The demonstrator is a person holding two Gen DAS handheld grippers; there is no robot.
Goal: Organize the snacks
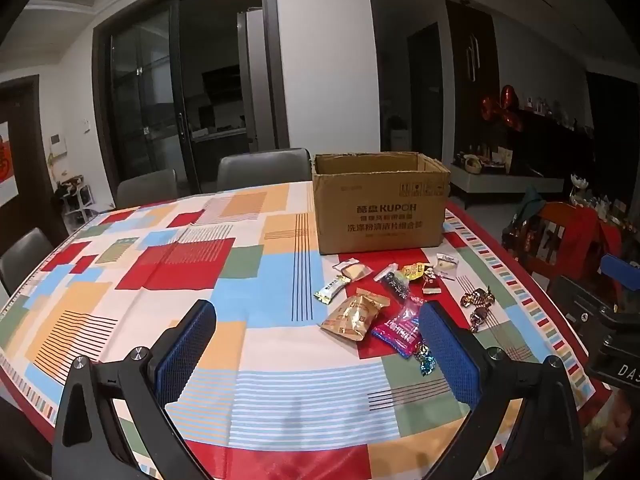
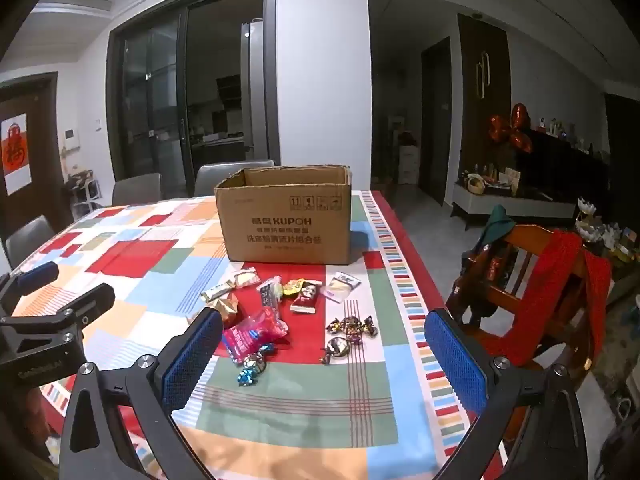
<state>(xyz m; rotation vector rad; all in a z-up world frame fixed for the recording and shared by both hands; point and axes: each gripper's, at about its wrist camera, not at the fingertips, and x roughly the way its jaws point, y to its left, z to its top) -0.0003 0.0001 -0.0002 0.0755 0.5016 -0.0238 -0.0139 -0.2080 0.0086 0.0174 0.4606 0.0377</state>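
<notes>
Assorted wrapped snacks (image 2: 288,312) are seen scattered mid-frame on the checked counter (image 2: 304,408) before an open cardboard box (image 2: 286,224), while the left hand-held gripper (image 1: 318,328) and right hand-held gripper (image 2: 324,336) are held spread wide, empty.

An open-topped brown cardboard box (image 2: 286,220) stands upright on the bench. Wrapped snacks (image 2: 280,304) lie scattered just in front of it: pink (image 2: 254,336) and gold (image 1: 354,316) packets, and foil-twisted candies (image 2: 352,326).
</notes>
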